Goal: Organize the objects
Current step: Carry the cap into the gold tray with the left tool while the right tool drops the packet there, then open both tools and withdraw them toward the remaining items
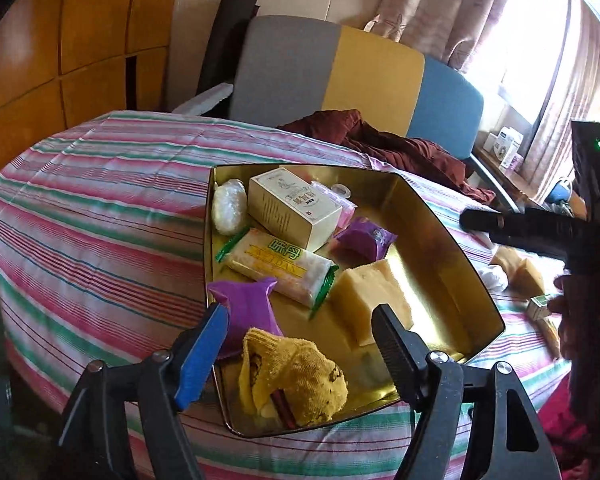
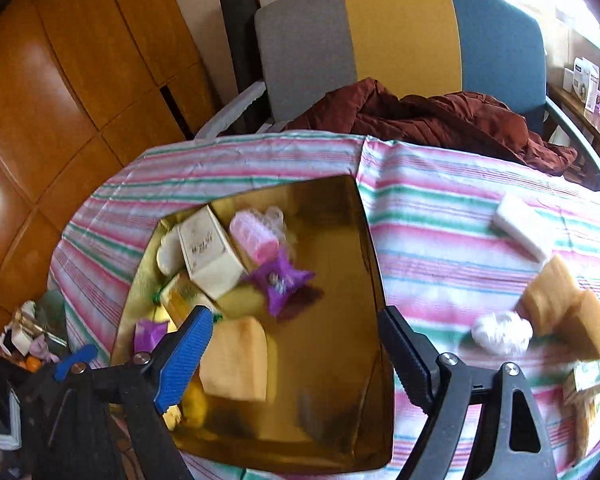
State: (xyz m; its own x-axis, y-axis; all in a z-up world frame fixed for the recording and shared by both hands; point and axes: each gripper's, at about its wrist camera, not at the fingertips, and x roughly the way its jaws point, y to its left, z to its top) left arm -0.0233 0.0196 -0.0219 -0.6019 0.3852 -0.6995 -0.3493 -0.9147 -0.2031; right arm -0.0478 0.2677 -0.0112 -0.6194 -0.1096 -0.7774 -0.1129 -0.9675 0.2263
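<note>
A gold tin tray [image 1: 452, 240] [image 2: 364, 280] lies on the striped cloth. It holds a cream box [image 1: 294, 208] [image 2: 208, 256], a green-ended cracker packet [image 1: 276, 266], purple packets [image 1: 366, 240] [image 2: 278, 280], a yellow sponge [image 1: 374, 300] [image 2: 236, 360], a yellow cloth [image 1: 296, 376] and a pink item [image 2: 256, 236]. My left gripper [image 1: 300, 344] is open and empty over the tray's near end, above the yellow cloth. My right gripper [image 2: 296, 344] is open and empty above the tray. On the cloth right of the tray lie a white block [image 2: 520, 232], two tan sponges [image 2: 568, 312] and a white wad [image 2: 500, 334].
A small green-and-white box [image 2: 588, 376] [image 1: 540, 306] lies near the table's right edge. A chair [image 2: 400, 44] with a maroon jacket [image 2: 440, 120] stands behind the table. Wooden panels [image 2: 60, 100] are at left. The right gripper's black body [image 1: 540, 232] shows in the left view.
</note>
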